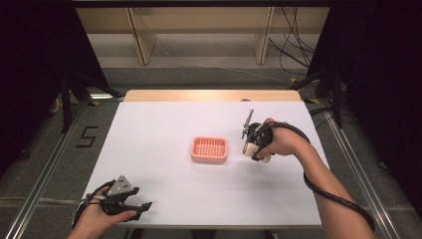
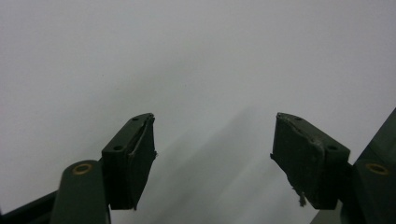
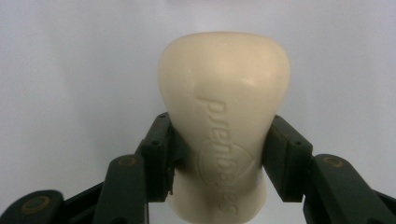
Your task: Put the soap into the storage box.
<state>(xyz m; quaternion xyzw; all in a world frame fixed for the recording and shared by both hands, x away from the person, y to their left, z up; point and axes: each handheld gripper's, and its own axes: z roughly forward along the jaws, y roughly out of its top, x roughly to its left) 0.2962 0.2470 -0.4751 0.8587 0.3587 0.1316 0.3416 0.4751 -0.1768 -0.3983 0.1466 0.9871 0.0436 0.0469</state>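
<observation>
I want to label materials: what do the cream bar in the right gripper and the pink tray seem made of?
The cream bar looks like soap: matte, waxy, with embossed lettering. The pink tray seems moulded plastic, going by its even colour and slotted grid floor.

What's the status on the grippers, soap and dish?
Right gripper shut on soap bar, beside pink soap dish. Left gripper open, empty, near table edge. Path to dish unobstructed.
</observation>
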